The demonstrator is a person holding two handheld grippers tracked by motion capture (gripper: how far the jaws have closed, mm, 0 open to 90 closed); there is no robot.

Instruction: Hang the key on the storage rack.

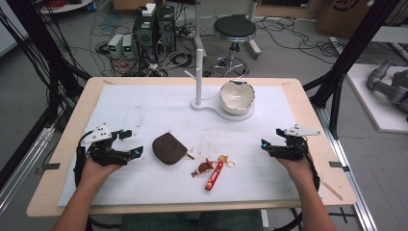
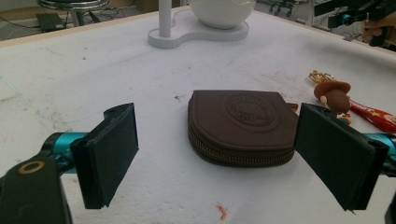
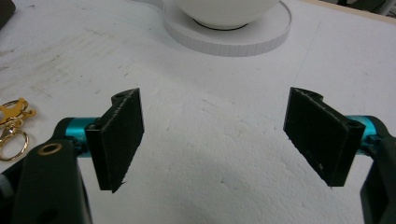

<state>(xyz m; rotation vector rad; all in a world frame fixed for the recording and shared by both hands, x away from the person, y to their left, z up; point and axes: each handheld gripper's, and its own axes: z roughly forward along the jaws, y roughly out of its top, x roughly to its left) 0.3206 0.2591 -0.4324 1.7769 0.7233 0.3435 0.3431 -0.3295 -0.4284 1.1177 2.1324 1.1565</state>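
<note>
Resting on the white foam sheet [image 1: 144, 103] that covers the light wooden table [image 1: 62, 144], the left gripper [image 1: 129, 143] is held near the sheet's left edge, jaws spread wide and nothing clamped. Its jaws are aimed at the brown rounded leather zip pouch [image 1: 169, 148], which lies flat just beside them, toward the middle of the sheet, nearer the front edge than the back. In the left gripper view the pouch [image 2: 240, 126] is seen between the two black pads [image 2: 112, 151] but farther out, not touched by either; an embossed round emblem and a zipper along its curved side are visible.

The right gripper [image 1: 270, 144] is held near the sheet's right edge, jaws also wide apart and empty; in the right gripper view bare foam is seen between its pads [image 3: 122, 135].

Between pouch and right gripper, near the front edge, a small brown monkey figure keychain [image 1: 203, 168] and a red strap with a gold clasp [image 1: 215, 175] are laid together. The gold clasp [image 3: 11, 126] is caught at the left of the right gripper view.

Toward the back edge, a white stand with an upright post [image 1: 199, 72] is set, and a white bowl with a jagged eggshell rim [image 1: 236, 95] is seated on its round base.
</note>
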